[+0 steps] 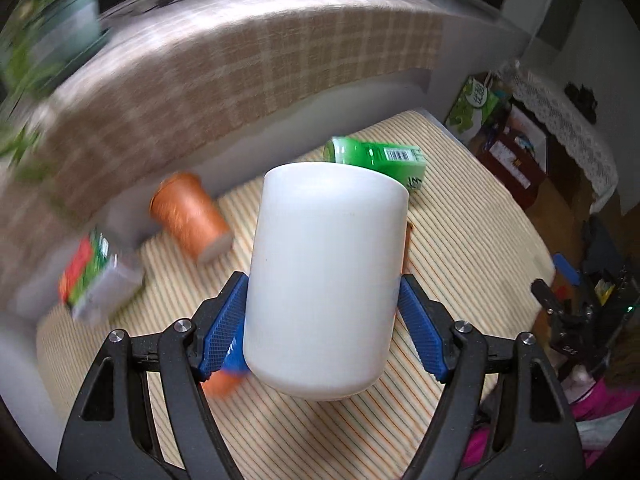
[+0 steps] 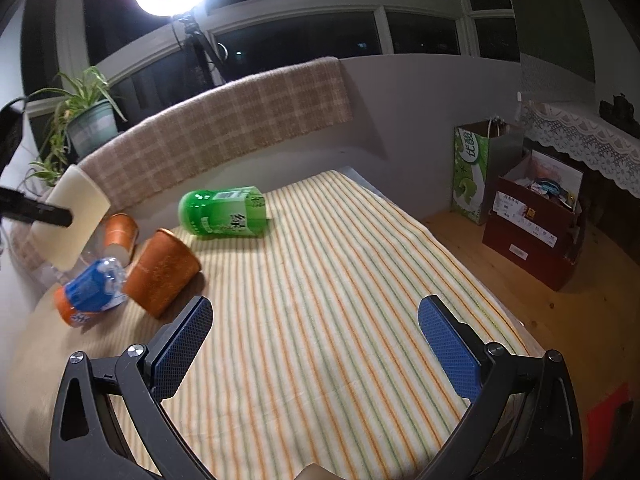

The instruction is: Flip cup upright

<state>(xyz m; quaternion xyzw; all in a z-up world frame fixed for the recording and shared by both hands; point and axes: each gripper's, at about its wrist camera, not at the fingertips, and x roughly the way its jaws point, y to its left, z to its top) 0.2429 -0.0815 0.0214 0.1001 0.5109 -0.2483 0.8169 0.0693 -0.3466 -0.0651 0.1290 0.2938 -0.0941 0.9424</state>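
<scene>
1. Gripping the white cup point(image 1: 326, 280), the left gripper point(image 1: 322, 320) has a blue pad point(image 1: 224, 322) pressed against each side of the cup's lower body; its jaws are closed on it.
2. Position of the cup: raised clear of the striped cloth point(image 1: 460, 248), between the 2 fingers and tilted. In the right wrist view it shows at the far left, off the surface, with a black finger across it point(image 2: 70, 216). Which end is the mouth cannot be told from either view.
3. Progress, as a judgement: pick-up is done and the turn appears under way, given the blurred surroundings. Left to do: finish the rotation, set the cup down mouth up, release.
4. The right gripper point(image 2: 316, 344) hangs over bare cloth with jaws wide apart, holding nothing, well apart from the cup.
5. Beyond the cup on the cloth: a blue-labelled bottle point(image 2: 90, 294) lying down, 2 orange cups point(image 2: 162, 270) on their sides, a small box point(image 1: 94, 276), blurred, and a green can point(image 2: 224, 216) on its side further back.
6. Farthest: a checked blanket point(image 2: 240, 116) over the ledge and a potted plant point(image 2: 86, 120).
</scene>
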